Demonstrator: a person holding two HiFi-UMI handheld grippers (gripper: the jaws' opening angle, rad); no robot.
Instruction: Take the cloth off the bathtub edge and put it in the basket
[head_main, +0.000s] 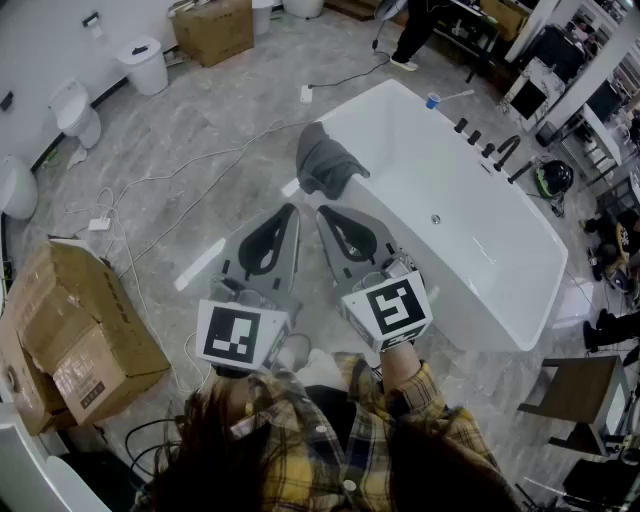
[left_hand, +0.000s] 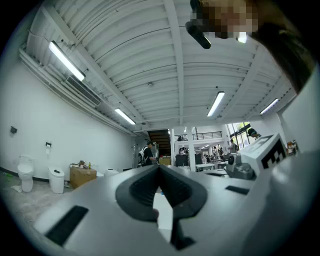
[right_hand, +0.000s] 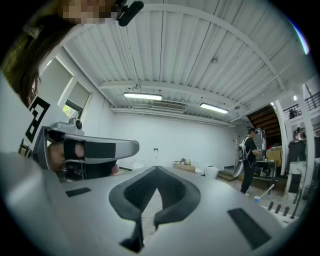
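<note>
A dark grey cloth (head_main: 326, 162) hangs crumpled over the bathtub (head_main: 470, 245) edge. The left claw (head_main: 291, 210) and right claw (head_main: 322, 212), both closed and empty, hover near it.

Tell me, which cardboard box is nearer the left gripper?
The tilted cardboard box on the floor just beside the left gripper; the other cardboard box stands far off by the wall.

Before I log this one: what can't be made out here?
Basket: in no view.
Cloth: head view only, small and dark; folds unreadable.
Gripper views: aimed at the ceiling; they miss the cloth.
Box label: head view, too small to read.
</note>
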